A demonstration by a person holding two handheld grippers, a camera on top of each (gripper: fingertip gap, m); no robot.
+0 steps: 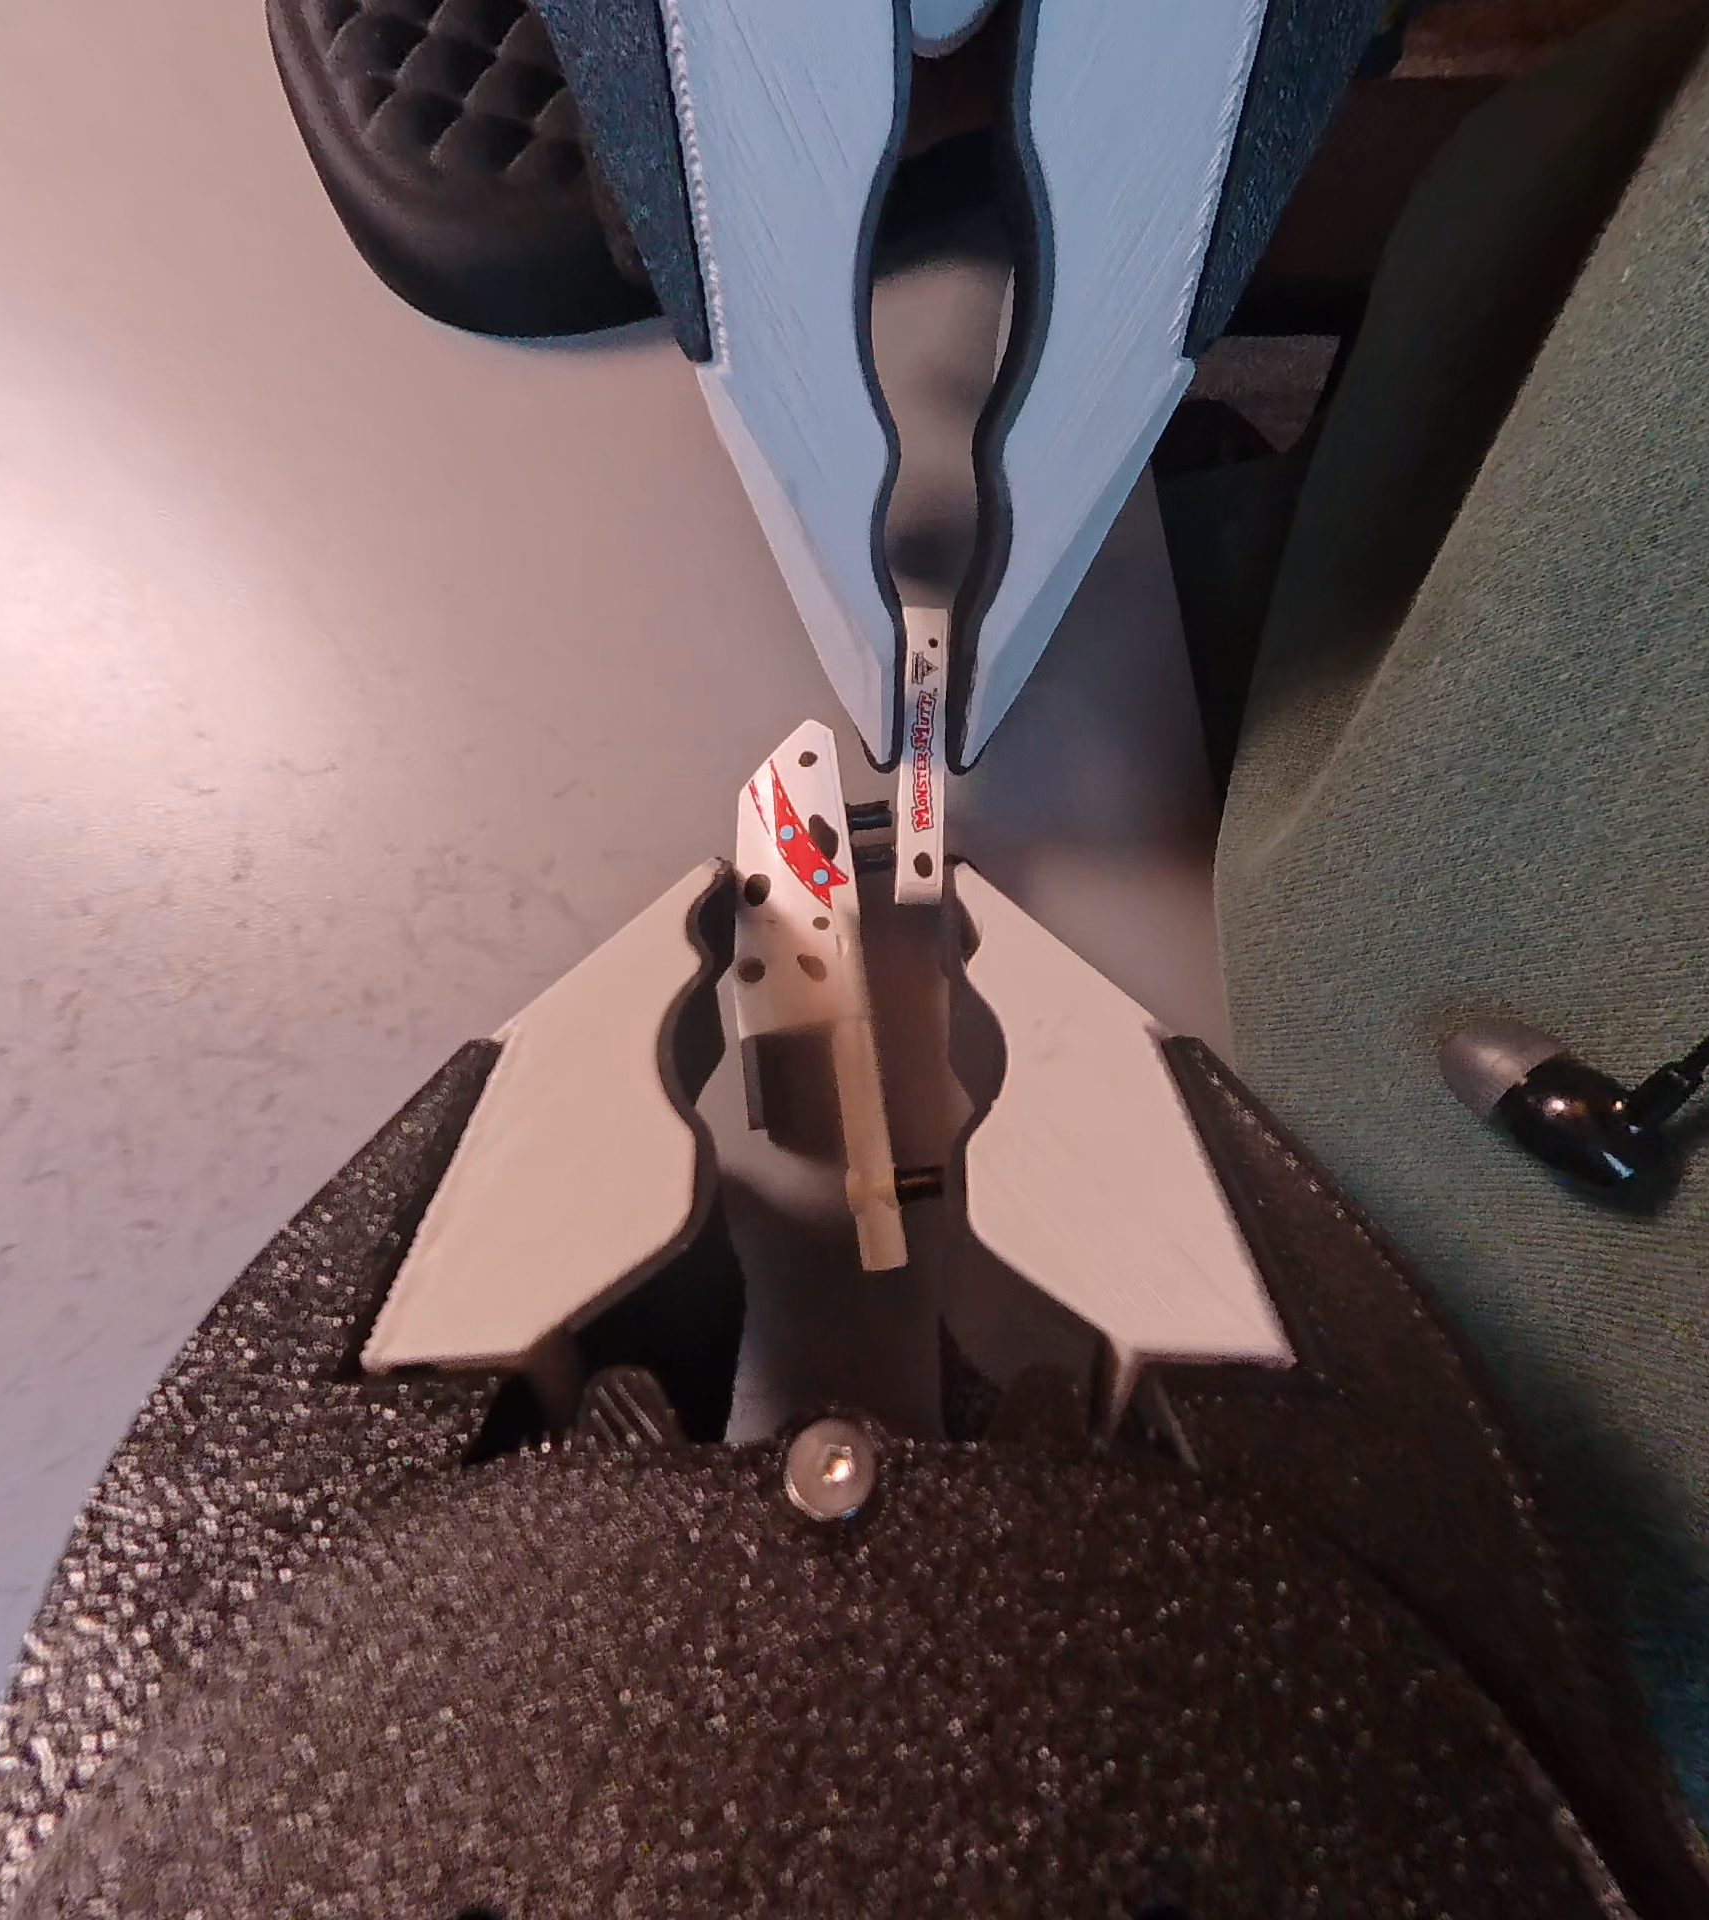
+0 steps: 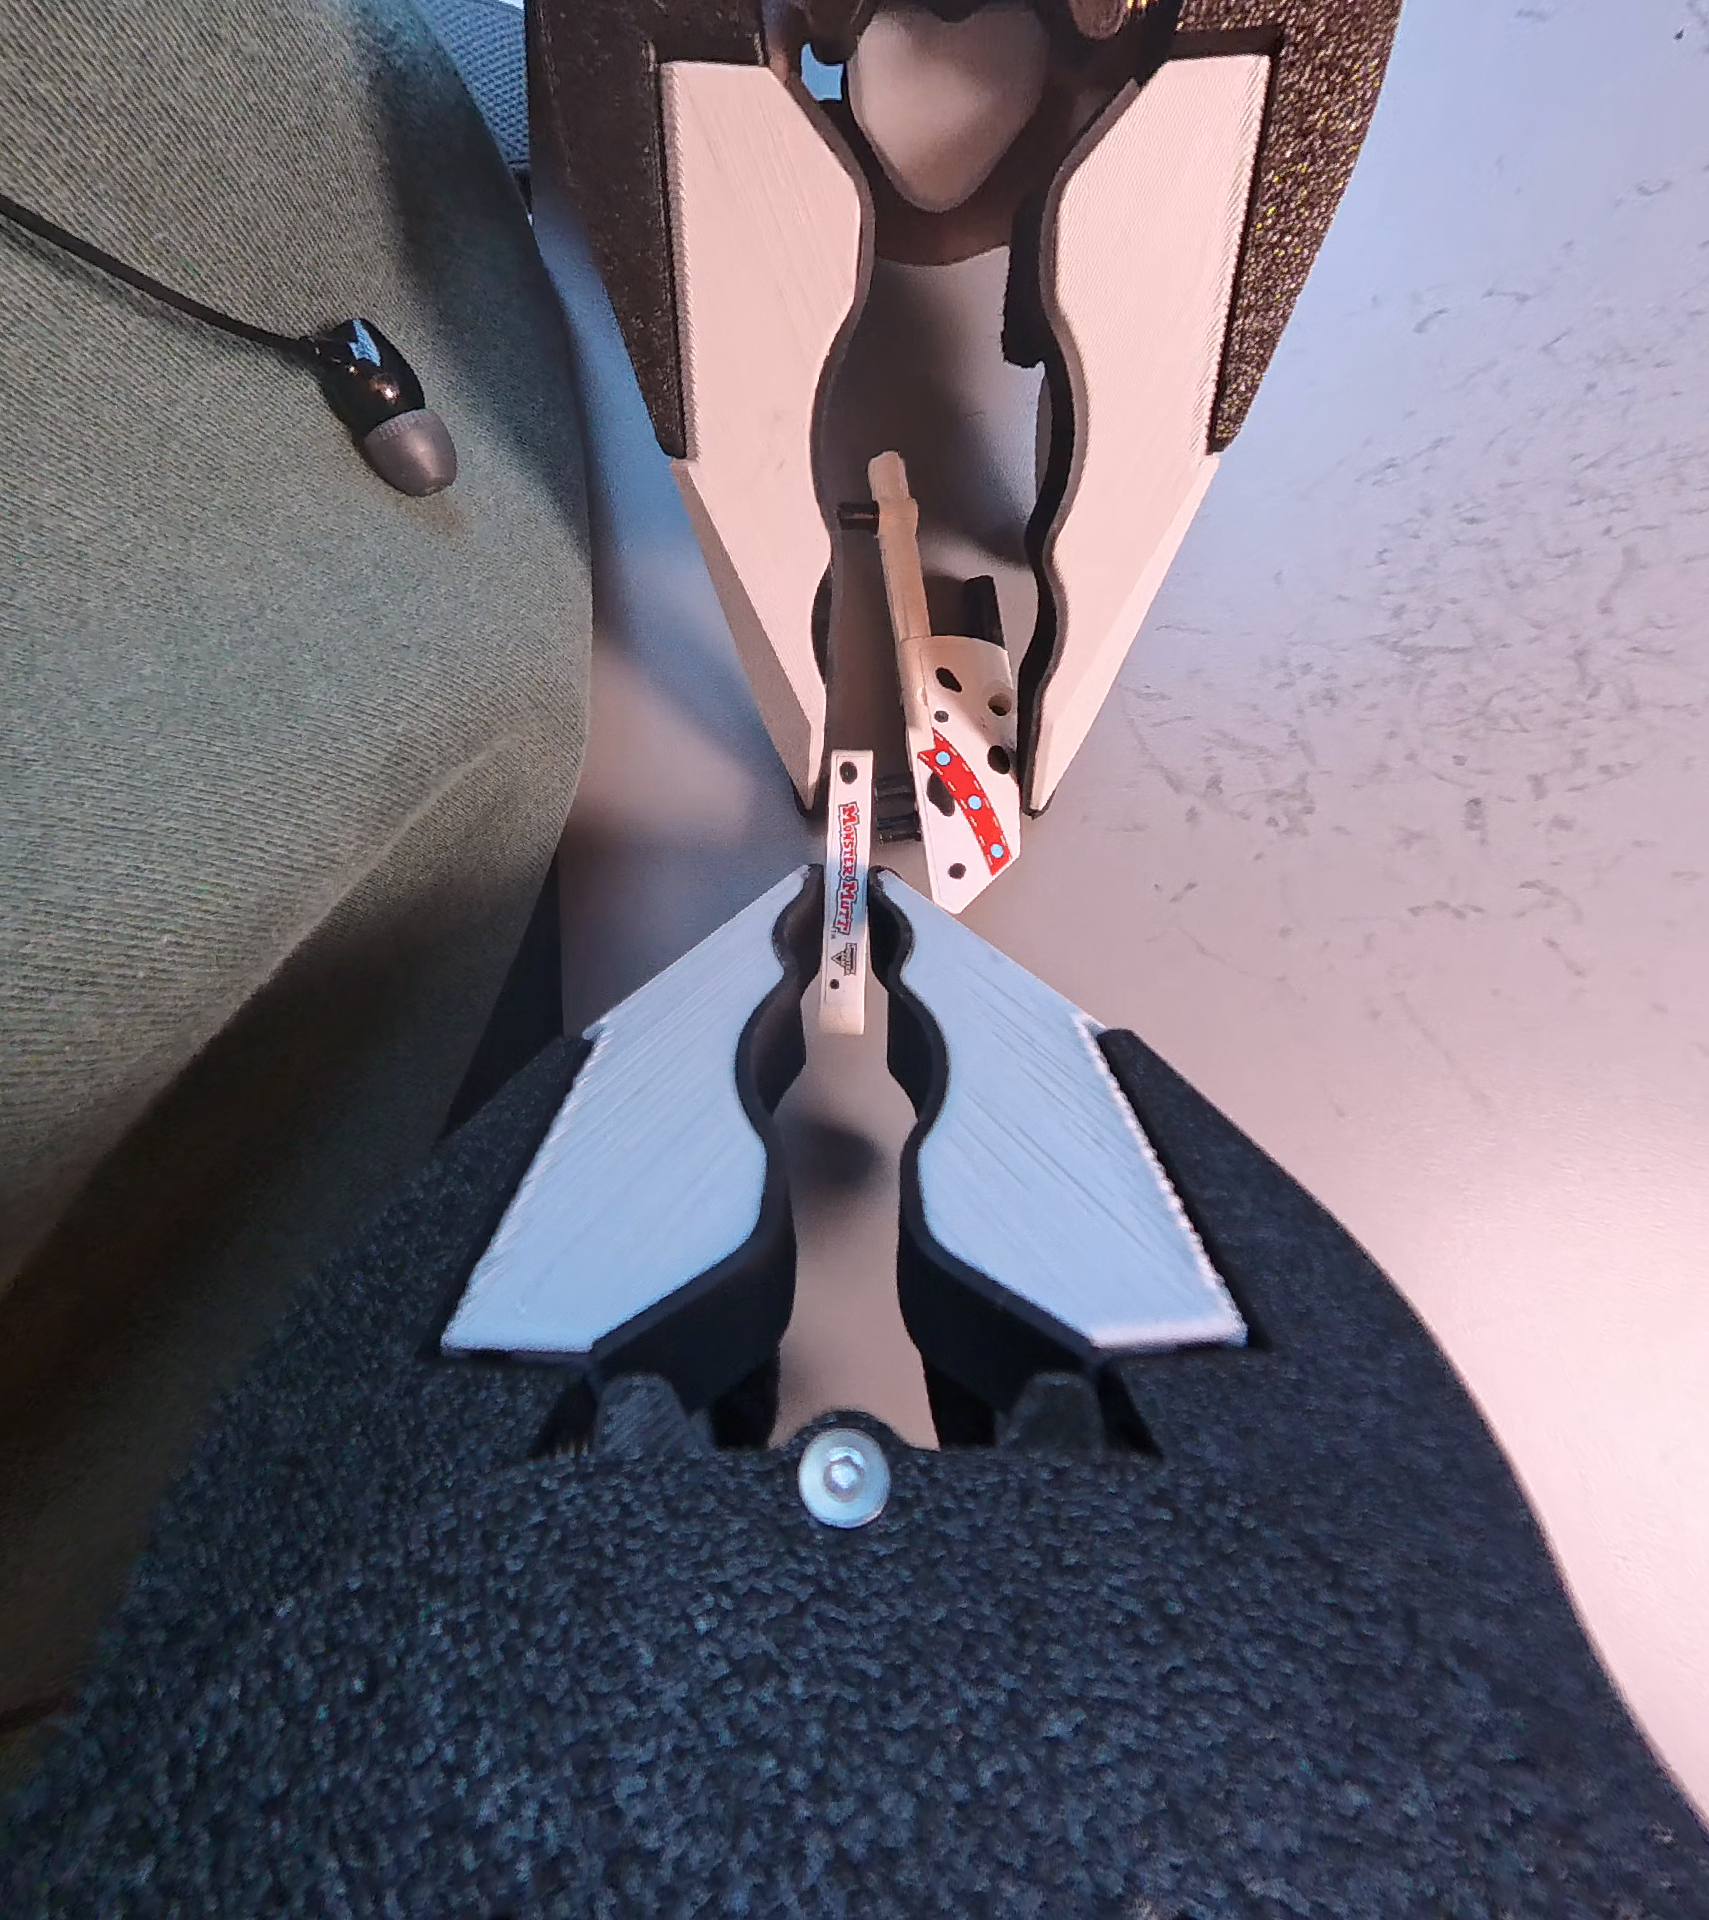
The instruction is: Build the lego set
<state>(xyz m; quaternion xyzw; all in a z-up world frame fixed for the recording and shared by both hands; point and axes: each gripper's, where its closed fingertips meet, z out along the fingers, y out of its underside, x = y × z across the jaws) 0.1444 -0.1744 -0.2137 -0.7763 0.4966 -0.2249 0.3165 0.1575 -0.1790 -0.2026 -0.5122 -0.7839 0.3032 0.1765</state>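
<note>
Gripper tips meet nose to nose above the pale tabletop [image 1: 206,727], each holding one Lego piece. Nearest in the left wrist view, the left gripper [image 1: 845,883] has its jaws fairly wide, and the spotted white panel [image 1: 793,883] with its red band leans against the inner face of the left-hand finger; whether the other finger touches the piece cannot be told, so the grip itself is uncertain. One tan axle [image 1: 871,1143] runs back from that panel into the gap between the fingers, with a short black pin on its side. Just beyond, the right gripper [image 1: 914,764] points back at the camera, its jaws drawn narrow and clamped on the slim white printed beam [image 1: 921,821], which stands nearly upright and parallel to the panel, just beside it. Two black pins [image 1: 871,836] bridge the small gap between panel and beam; whether they have entered the beam's holes is hard to make out. From the right wrist view the same pairing appears mirrored: right gripper [image 2: 845,878] pinching the beam [image 2: 845,904], left gripper [image 2: 917,805] farther off around the panel [image 2: 969,790]. Beside the tabletop's edge lies green fabric [image 1: 1556,727], a person's clothing, with one black earbud [image 1: 1556,1101] resting on it, its cord cut off by the frame. One dark ribbed object [image 1: 445,177] sits at the far side, partly hidden behind the right gripper.
</note>
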